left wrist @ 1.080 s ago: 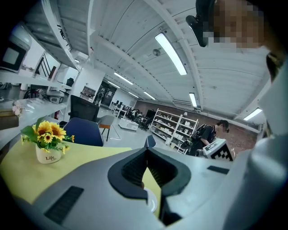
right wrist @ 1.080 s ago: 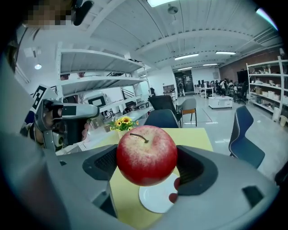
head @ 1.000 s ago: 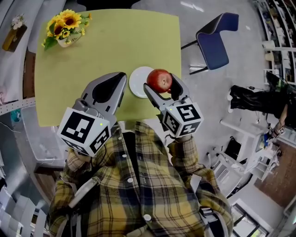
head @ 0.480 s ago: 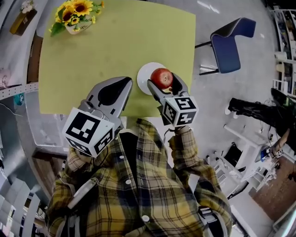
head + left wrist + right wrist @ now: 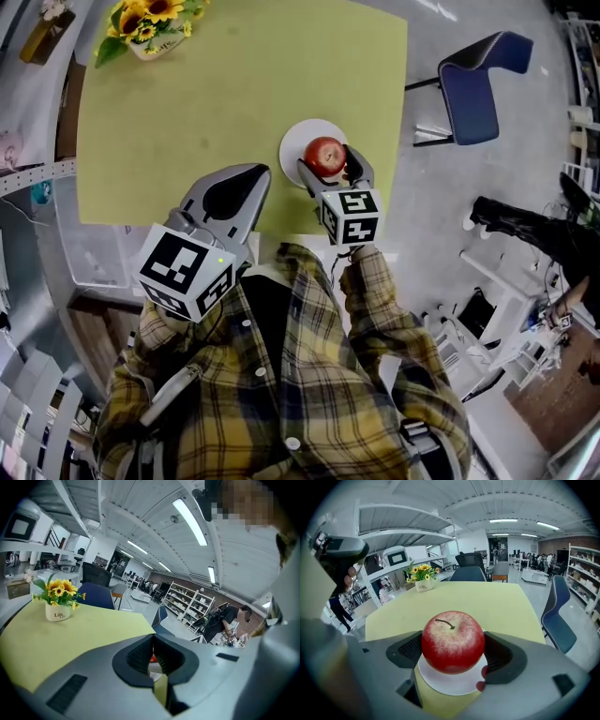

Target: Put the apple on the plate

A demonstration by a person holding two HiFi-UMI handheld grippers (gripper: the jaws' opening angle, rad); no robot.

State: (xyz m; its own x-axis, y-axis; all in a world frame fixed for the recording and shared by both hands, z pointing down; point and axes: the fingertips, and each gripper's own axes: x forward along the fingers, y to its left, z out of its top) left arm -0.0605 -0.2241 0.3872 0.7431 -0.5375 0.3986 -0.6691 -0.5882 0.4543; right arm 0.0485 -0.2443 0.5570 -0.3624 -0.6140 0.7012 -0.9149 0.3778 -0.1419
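We grip the apple [image 5: 324, 153] [image 5: 453, 639] in our right gripper [image 5: 329, 163] [image 5: 453, 654], its 2 jaws clamped on its sides, directly over the plate [image 5: 298, 136] [image 5: 449, 684]; we cannot tell if they touch. Our left gripper [image 5: 228, 190] [image 5: 153, 657] hangs left of the plate, jaws together, empty.

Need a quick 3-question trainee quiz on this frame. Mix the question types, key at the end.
1. Multiple choice: the right gripper is shut on A) the apple, B) a cup, C) nothing.
2. True or false: the left gripper holds something between its jaws.
3. Fill in: seen from the right gripper view, the apple is directly over the white ____ on the table.

Key: 1 A. 2 false, its jaws are together and empty. 3 plate.
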